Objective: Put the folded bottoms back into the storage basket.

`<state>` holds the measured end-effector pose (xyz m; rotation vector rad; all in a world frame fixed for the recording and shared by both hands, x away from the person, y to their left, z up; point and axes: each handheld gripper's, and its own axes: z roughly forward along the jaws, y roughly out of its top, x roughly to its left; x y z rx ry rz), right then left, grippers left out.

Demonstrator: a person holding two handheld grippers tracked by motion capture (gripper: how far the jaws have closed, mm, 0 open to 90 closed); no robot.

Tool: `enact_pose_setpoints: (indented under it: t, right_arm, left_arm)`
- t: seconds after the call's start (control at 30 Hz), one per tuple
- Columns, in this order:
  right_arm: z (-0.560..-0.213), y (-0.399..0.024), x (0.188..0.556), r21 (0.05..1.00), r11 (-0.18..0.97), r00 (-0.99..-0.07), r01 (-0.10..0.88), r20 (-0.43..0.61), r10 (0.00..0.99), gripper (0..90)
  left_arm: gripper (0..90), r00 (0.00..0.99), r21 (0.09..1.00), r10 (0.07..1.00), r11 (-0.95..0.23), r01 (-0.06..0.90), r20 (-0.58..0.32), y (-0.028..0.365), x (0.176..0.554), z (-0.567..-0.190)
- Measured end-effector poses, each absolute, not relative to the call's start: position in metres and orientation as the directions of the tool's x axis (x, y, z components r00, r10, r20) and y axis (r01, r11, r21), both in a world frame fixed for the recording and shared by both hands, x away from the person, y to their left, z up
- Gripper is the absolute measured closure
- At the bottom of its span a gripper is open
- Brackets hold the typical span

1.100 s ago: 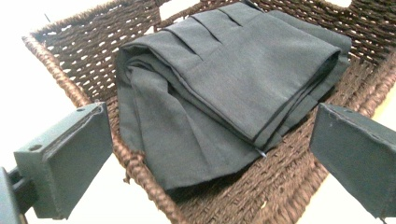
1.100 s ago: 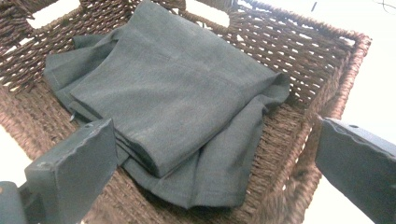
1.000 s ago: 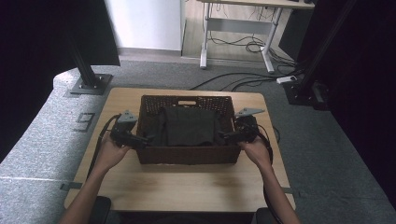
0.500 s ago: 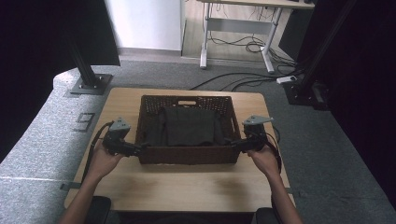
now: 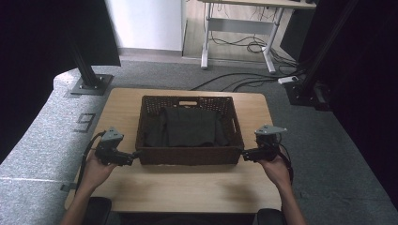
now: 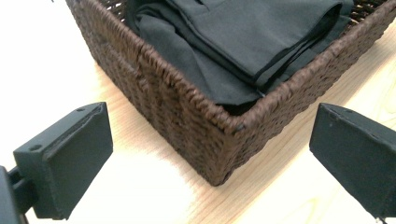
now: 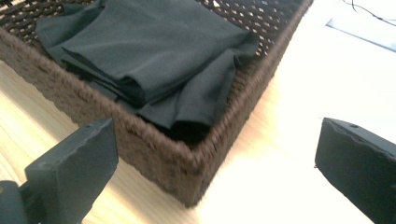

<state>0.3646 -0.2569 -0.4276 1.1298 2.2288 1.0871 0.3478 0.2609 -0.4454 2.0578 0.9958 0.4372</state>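
On the counter [image 5: 187, 187] sits the woven basket [image 5: 187, 154] holding folded dark cloth [image 5: 187, 126]; the left gripper [image 5: 133, 157] and right gripper [image 5: 245, 153] flank its near corners, jaws spread wide, gripping nothing.

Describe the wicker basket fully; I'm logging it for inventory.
The wicker basket is dark brown, rectangular and open-topped, with a slot handle in its far wall. It sits upright on the wooden table. A folded black garment lies inside. The open jaws of the left gripper and right gripper flank its near corners.
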Motion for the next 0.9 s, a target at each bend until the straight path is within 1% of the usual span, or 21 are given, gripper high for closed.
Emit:
enact_pose_setpoints:
  t: [0.2, 0.5, 0.77, 0.9]
  right_arm:
    - [-0.441, -0.261, 0.356, 0.773, 0.378, -0.571, 0.510, -0.024, 0.820, 0.0]
    - [-0.464, -0.262, 0.351, 0.773, 0.348, -0.562, 0.530, 0.013, 0.827, 0.0]
    - [-0.489, -0.257, 0.350, 0.755, 0.353, -0.554, 0.552, 0.016, 0.832, 0.0]
    - [-0.502, -0.254, 0.349, 0.748, 0.351, -0.552, 0.564, 0.024, 0.833, 0.0]
  left_arm:
    - [0.0, 0.635, 0.774, 0.771, -0.383, 0.505, -0.033, 0.261, 0.344, -0.458]
    - [0.0, 0.632, 0.759, 0.773, -0.378, 0.531, -0.058, 0.261, 0.340, -0.483]
    - [0.0, 0.631, 0.743, 0.773, -0.384, 0.548, -0.066, 0.258, 0.338, -0.503]
    - [0.0, 0.627, 0.739, 0.775, -0.374, 0.561, -0.084, 0.257, 0.338, -0.513]
